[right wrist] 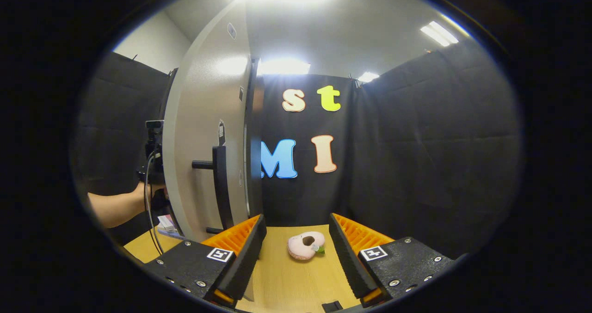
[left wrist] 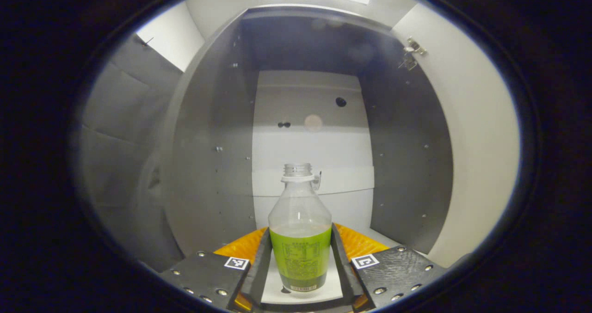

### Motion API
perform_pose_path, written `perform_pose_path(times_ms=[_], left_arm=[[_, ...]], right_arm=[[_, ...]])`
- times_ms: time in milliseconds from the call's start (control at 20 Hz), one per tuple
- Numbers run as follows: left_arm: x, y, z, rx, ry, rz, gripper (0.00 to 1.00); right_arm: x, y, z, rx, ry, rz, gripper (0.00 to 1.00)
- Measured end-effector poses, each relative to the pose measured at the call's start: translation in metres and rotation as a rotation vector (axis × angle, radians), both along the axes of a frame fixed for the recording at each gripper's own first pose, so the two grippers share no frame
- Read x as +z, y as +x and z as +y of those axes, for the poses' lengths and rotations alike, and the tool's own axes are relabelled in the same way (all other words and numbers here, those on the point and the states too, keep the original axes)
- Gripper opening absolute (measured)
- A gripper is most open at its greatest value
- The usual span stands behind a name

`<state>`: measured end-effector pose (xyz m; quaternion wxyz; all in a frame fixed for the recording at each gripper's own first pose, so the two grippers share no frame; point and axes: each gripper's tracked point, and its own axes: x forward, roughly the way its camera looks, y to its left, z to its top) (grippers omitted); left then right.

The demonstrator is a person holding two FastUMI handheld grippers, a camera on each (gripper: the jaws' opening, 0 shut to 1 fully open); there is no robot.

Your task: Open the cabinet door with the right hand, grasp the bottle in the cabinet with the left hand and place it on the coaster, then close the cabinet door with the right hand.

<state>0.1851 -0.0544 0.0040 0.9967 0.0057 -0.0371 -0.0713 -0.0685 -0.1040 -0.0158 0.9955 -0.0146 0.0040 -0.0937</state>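
A clear bottle (left wrist: 300,239) with a green label and no cap stands on the white floor of the open cabinet (left wrist: 212,165). My left gripper (left wrist: 300,232) reaches inside. Its two fingers (left wrist: 262,262) press the bottle's sides at label height. In the right gripper view the white cabinet door (right wrist: 203,156) is swung open at left, its black bar handle (right wrist: 219,188) facing me. My right gripper (right wrist: 296,232) is open and holds nothing, just right of the door's edge. A pink round coaster-like piece (right wrist: 305,246) lies on the wooden table (right wrist: 286,280) ahead of it.
The opened door (left wrist: 471,132) with its hinge (left wrist: 411,52) rises at right in the left gripper view. A person's forearm (right wrist: 115,206) with the other gripper reaches behind the door at left. Black cloth walls close in the booth.
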Motion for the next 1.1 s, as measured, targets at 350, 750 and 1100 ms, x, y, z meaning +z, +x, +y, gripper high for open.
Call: perform_pose_path(times_ms=[350, 750, 1100], left_arm=[[0.033, -0.161, 0.026, 0.066, -0.015, -0.075, 0.71], [-0.042, -0.322, 0.063, 0.290, 0.051, -0.071, 0.68], [-0.186, -0.371, 0.069, 0.399, 0.074, 0.006, 0.65]], right_arm=[[-0.022, 0.025, -0.041, -0.058, 0.078, 0.029, 0.88], [-0.053, 0.071, -0.075, -0.064, 0.121, 0.062, 0.92], [-0.094, 0.092, -0.075, -0.020, -0.009, 0.143, 0.94]])
